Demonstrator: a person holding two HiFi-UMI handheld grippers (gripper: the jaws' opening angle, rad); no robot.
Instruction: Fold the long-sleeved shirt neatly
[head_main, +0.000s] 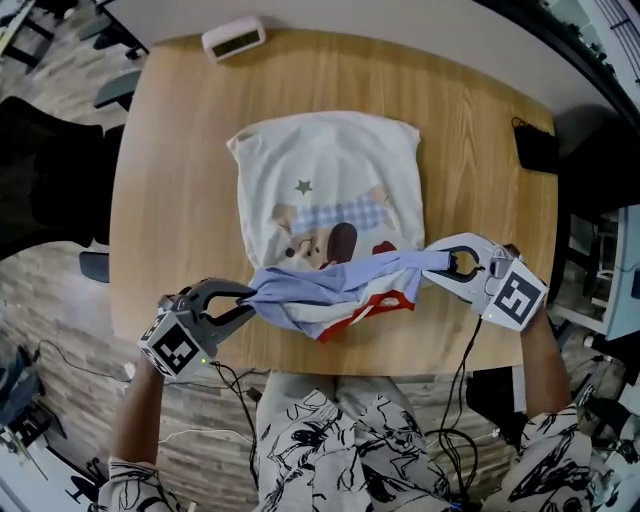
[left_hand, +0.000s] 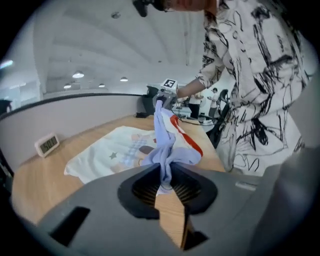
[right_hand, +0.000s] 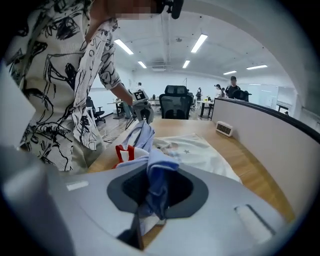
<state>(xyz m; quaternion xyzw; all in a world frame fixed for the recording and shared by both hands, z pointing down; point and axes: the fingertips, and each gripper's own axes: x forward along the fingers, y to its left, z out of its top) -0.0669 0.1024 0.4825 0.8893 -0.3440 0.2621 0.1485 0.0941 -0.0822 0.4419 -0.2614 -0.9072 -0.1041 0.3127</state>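
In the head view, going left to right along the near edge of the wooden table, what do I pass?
Dark grey left gripper → bunched blue and red edge of the cream cartoon-print shirt, clamped at both ends → white right gripper.

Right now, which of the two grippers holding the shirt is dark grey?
The left gripper; the right gripper is white. Both are shut on the long-sleeved shirt.
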